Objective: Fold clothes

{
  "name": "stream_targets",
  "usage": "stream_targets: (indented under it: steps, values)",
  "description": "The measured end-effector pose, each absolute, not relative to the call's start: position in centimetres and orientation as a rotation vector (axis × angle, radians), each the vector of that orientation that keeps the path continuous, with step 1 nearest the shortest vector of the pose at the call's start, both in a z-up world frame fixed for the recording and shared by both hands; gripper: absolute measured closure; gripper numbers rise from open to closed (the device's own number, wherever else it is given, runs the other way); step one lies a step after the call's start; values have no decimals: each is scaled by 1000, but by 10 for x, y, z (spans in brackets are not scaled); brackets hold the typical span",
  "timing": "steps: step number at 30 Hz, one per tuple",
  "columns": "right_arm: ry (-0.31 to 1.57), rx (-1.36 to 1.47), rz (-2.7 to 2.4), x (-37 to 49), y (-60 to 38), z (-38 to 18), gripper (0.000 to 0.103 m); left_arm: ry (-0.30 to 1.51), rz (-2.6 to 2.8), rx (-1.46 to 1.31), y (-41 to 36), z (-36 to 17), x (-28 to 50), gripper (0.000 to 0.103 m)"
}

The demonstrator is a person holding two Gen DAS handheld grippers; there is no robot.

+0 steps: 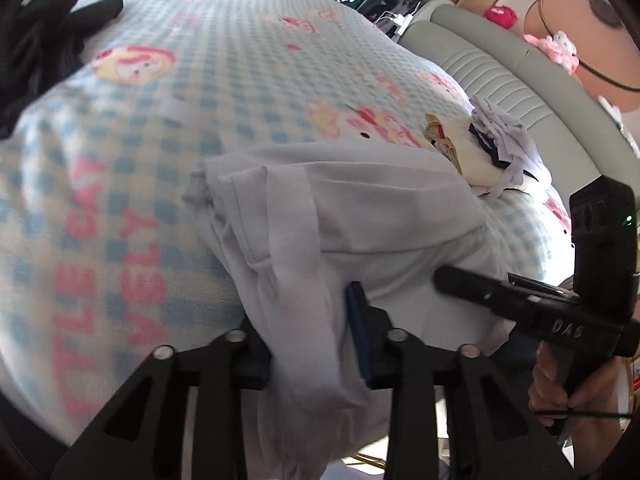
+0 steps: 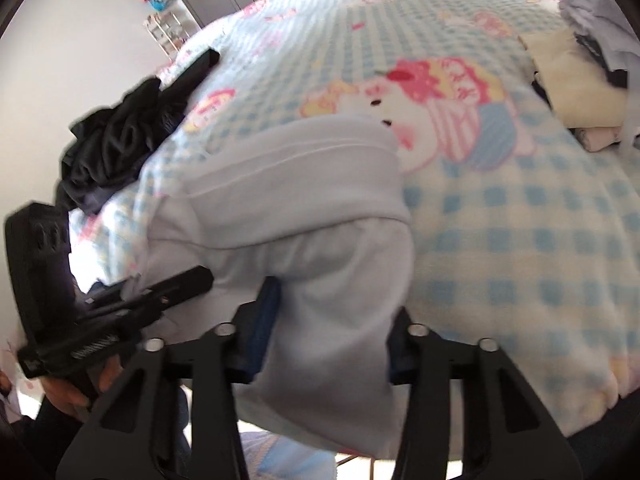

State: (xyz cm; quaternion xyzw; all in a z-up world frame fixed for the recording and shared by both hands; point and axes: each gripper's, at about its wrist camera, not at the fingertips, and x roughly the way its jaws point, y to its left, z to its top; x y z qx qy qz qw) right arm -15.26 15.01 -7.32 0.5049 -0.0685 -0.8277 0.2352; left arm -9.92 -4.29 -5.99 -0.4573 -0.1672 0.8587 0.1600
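A pale lilac-white garment [image 1: 352, 216] lies partly folded on a blue checked cartoon blanket [image 1: 200, 80] covering the bed. My left gripper [image 1: 310, 344] is shut on a bunched fold of the garment at its near edge. My right gripper [image 2: 332, 332] is shut on the garment [image 2: 288, 184] at its other near corner. Each gripper shows in the other's view: the right gripper [image 1: 452, 276] at the right, the left gripper [image 2: 196, 280] at the left. The cloth hangs over the bed edge between them.
A pile of black clothes [image 2: 120, 140] lies at the blanket's left side. A stack of folded cream and lilac clothes [image 1: 492, 152] sits at the right by a grey padded headboard [image 1: 520, 76]. A white wall and shelf stand beyond [image 2: 160, 32].
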Motion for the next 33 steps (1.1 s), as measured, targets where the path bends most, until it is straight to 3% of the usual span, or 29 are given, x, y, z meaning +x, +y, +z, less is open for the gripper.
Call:
stream_targets:
  steps: [3,21,28,33]
  values:
    - [-261,1350,-2260,-149,165,-57,69,-413,2459,-1286,-26,-42,-100,76]
    - [-414,1193,-2403,-138,274,6,69,-224,2416,-1120,89,48,-120,77]
    - [-470,1098,-2503,-163,357,56,69,-147,2356,-1002,175,98,-172,77]
    - [-535,1015,-2572,-203,429,106,69,-190,2320,-902,238,136,-230,77]
